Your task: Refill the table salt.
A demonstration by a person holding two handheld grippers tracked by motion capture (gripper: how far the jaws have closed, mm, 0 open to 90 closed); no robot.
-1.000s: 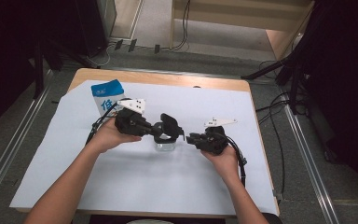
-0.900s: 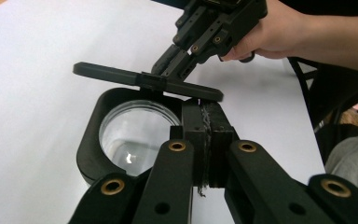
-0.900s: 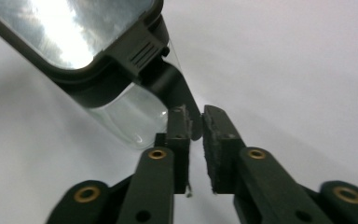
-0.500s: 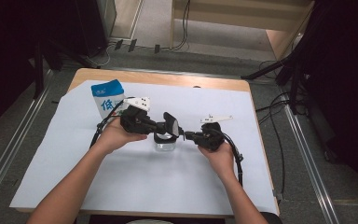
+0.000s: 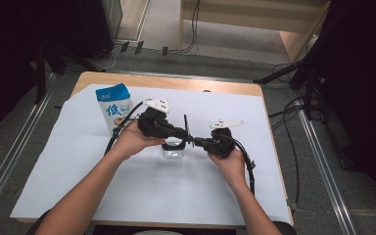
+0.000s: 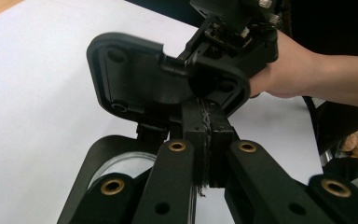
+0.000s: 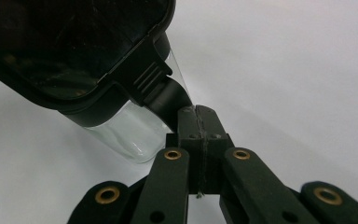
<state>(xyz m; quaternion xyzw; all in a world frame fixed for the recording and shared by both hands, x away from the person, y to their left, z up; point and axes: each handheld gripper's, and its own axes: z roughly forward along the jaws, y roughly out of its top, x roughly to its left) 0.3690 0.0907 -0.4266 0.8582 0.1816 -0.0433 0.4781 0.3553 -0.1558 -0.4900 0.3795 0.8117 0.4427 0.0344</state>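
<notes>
A clear container (image 5: 175, 152) sits on the white sheet between my hands, and its black lid (image 5: 186, 128) stands upright above it. My left gripper (image 5: 184, 134) comes in from the left. In the left gripper view its jaws (image 6: 208, 116) are shut, with the pads pinching the lower rim of the lid (image 6: 135, 79). My right gripper (image 5: 196, 141) comes in from the right, its jaws (image 7: 198, 116) shut on the ribbed tab of the lid (image 7: 51, 60). The container's clear wall (image 7: 126, 135) shows below the lid. The right gripper (image 6: 179, 65) also appears beyond the lid in the left gripper view.
A blue and white bag (image 5: 113, 107) stands at the back left of the white sheet (image 5: 127, 196). The sheet covers a wooden table whose far edge (image 5: 176, 81) is bare. Cables trail from both grippers, and dark stands flank the table.
My left hand and the raised lid have shifted a little to the right, toward the right gripper. The right hand has stayed almost still.
</notes>
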